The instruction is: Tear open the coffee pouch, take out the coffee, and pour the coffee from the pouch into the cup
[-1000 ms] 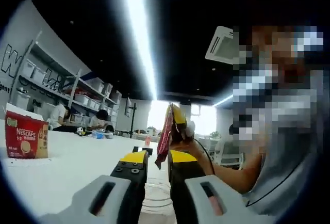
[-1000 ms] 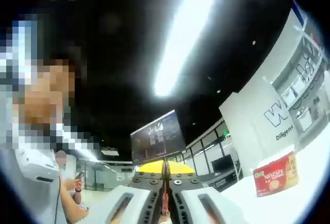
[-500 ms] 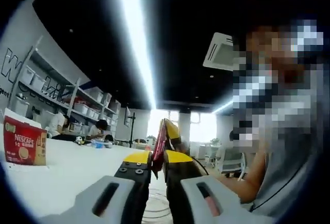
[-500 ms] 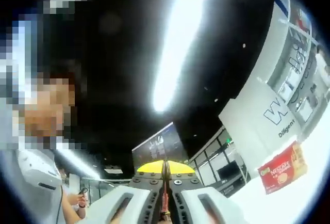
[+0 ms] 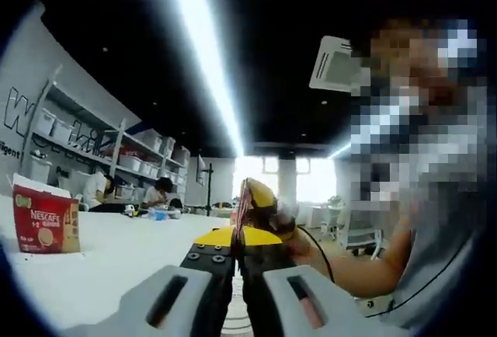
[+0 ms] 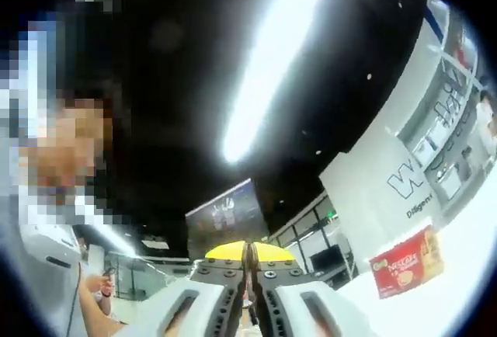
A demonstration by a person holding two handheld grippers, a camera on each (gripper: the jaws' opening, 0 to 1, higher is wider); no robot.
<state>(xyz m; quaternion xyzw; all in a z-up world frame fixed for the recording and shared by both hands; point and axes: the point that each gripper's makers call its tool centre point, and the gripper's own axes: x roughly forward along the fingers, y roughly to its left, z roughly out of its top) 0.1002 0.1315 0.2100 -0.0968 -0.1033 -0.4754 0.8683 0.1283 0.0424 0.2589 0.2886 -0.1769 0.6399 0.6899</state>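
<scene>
A thin red coffee pouch (image 5: 243, 206) stands upright between the jaws of my left gripper (image 5: 238, 237), which is shut on its lower part. My right gripper (image 5: 262, 197) comes in from the right just behind it, its yellow tips pinching the pouch's top, with a person's hand beneath. In the right gripper view my right gripper (image 6: 249, 250) is shut, and a red sliver of the pouch (image 6: 248, 297) shows in the slit between its jaws. A bit of a clear cup's rim (image 5: 230, 326) shows low between the left jaw bodies.
A red Nescafe box (image 5: 45, 222) (image 6: 406, 262) stands on the white table (image 5: 116, 263). The person holding the grippers is close by at the right of the left gripper view. Shelves with bins and seated people lie beyond the table.
The left jaws, open a second ago, have come together on the pouch. The right gripper stays shut on it. Both views have shifted slightly.
</scene>
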